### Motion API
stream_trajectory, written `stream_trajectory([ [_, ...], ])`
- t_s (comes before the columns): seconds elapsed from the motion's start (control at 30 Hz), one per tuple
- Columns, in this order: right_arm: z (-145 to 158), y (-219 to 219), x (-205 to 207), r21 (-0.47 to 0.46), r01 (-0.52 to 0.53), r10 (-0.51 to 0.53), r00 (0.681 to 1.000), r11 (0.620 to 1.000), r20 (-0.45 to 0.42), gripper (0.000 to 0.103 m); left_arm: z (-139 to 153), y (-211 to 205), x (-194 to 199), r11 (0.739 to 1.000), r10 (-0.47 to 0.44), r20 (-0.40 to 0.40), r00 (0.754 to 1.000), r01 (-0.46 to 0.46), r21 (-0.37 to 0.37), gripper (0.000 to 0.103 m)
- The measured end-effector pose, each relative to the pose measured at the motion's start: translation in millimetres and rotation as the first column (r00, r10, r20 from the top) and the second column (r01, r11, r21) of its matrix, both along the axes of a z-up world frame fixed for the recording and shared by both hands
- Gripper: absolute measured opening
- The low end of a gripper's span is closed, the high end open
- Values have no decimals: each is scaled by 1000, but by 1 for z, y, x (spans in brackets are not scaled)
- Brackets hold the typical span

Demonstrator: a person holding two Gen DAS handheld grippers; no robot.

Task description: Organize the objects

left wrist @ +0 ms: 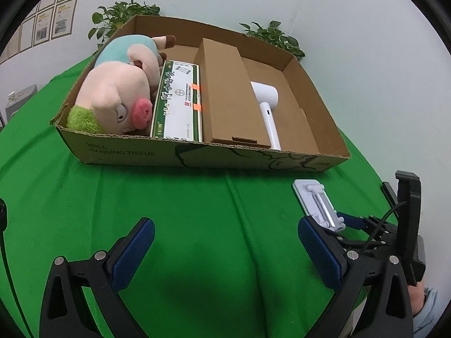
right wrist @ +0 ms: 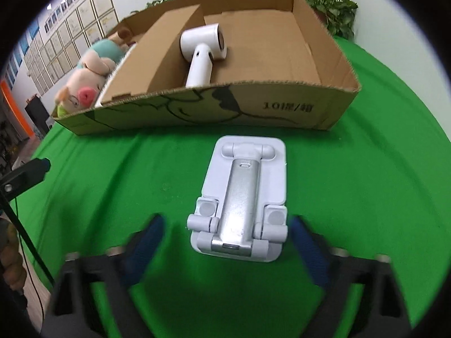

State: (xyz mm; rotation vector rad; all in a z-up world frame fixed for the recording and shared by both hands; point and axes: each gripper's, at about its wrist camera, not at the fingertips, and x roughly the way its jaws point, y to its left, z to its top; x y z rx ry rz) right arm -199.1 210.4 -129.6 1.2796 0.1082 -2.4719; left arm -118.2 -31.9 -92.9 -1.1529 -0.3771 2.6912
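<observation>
A white and silver folding phone stand lies flat on the green cloth, in front of the open cardboard box. My right gripper is low over it and open, with a blue finger on each side of the stand's near end and a gap left of the stand. In the left wrist view the stand shows at the right with the right gripper's finger at its end. My left gripper is open over bare cloth with nothing between its pads.
The box holds a plush pig, a green and white carton, a brown cardboard box and a white hair dryer. Its right part has bare floor. Potted plants stand behind it.
</observation>
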Motion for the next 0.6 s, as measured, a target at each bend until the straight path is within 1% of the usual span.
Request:
stream_trajectory([
  [0.03, 0, -2, 1, 35, 9, -8, 1000, 999, -20, 68, -1, 0, -1, 1000, -2, 5, 1000, 2, 3, 102],
  [0.1, -2, -3, 5, 51, 1, 0, 999, 999, -35, 68, -2, 1, -3, 1000, -11, 19, 1000, 10, 17, 102],
  [0.17, -3, -2, 12, 48, -13, 15, 999, 999, -38, 67, -6, 2, -7, 996, -53, 45, 998, 49, 79, 102],
  [0.27, -5, 0, 29, 26, -39, 40, 999, 999, -26, 68, -16, 5, -14, 965, -137, 103, 985, 109, 238, 102],
  [0.33, -4, 5, 45, -3, -61, 61, 998, 998, -18, 68, -21, 12, -17, 942, -186, 116, 976, 143, 304, 102],
  [0.4, -4, 10, 58, -25, -69, 69, 998, 997, -14, 68, -24, 19, -19, 927, -215, 127, 968, 162, 337, 101],
  [0.47, -4, 16, 68, -43, -72, 72, 997, 996, -6, 68, -28, 31, -20, 909, -262, 132, 956, 199, 367, 101],
  [0.53, -3, 23, 75, -81, -76, 77, 997, 994, 9, 68, -31, 41, -21, 892, -304, 137, 943, 231, 390, 98],
  [0.6, -2, 25, 79, -129, -71, 74, 997, 989, 25, 68, -35, 53, -21, 869, -349, 155, 924, 257, 422, 94],
])
